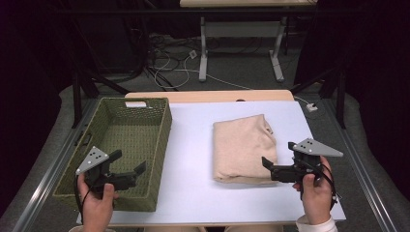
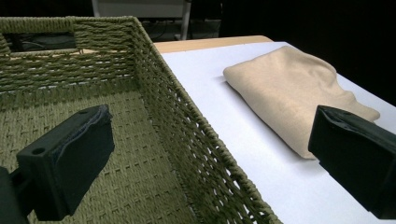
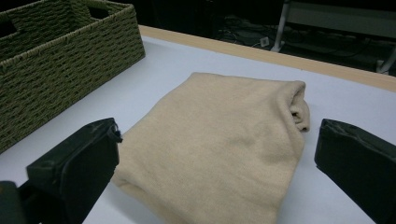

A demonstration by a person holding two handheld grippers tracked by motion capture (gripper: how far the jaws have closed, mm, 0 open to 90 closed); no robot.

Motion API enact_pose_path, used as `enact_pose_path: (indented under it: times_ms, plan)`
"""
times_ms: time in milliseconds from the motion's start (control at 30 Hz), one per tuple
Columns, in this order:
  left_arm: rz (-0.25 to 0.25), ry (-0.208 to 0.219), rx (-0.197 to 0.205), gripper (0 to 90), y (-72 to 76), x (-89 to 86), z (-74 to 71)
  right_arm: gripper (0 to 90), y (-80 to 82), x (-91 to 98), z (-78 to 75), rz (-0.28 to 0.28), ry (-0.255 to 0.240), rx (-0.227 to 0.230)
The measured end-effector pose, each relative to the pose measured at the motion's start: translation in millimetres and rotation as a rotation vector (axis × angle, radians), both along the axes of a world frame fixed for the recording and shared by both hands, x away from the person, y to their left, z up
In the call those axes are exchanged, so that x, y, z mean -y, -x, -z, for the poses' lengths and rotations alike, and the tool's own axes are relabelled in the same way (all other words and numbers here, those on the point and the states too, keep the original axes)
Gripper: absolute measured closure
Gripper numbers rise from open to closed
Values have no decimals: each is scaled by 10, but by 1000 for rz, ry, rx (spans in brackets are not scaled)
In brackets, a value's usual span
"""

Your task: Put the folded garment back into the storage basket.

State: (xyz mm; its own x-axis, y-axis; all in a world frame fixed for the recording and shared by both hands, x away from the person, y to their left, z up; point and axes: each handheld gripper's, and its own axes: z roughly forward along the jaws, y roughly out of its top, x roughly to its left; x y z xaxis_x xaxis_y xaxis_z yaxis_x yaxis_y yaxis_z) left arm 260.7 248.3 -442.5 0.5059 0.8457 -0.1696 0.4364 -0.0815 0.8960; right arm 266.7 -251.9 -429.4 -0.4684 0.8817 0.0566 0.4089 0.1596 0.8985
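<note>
The right gripper (image 1: 276,165) was wide open and empty, the folded beige cloth (image 1: 244,147) lying just before it, probably for grasping; the left gripper (image 1: 129,163), also released, hovered over the basket (image 1: 162,140)

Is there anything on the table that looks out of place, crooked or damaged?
Nothing stands out. The folded beige cloth lies flat on the white table, slightly turned, with one rumpled corner at its far right. The green woven basket sits upright and looks intact.
</note>
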Motion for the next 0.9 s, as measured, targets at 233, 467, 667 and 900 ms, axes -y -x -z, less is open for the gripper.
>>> enact_pose_path:
  times_ms: [233,467,667,900]
  plan:
    - [1,-7,2,4,-5,66,-3,0,-6,31,-4,10,-25,-5]
    - [30,3,15,4,32,126,-36,0,-34,28,32,44,-19,-33]
    - [42,24,9,6,61,173,-72,0,14,13,-22,38,-12,-12]
    - [74,32,-8,14,31,252,-83,17,26,3,-52,26,-15,-23]
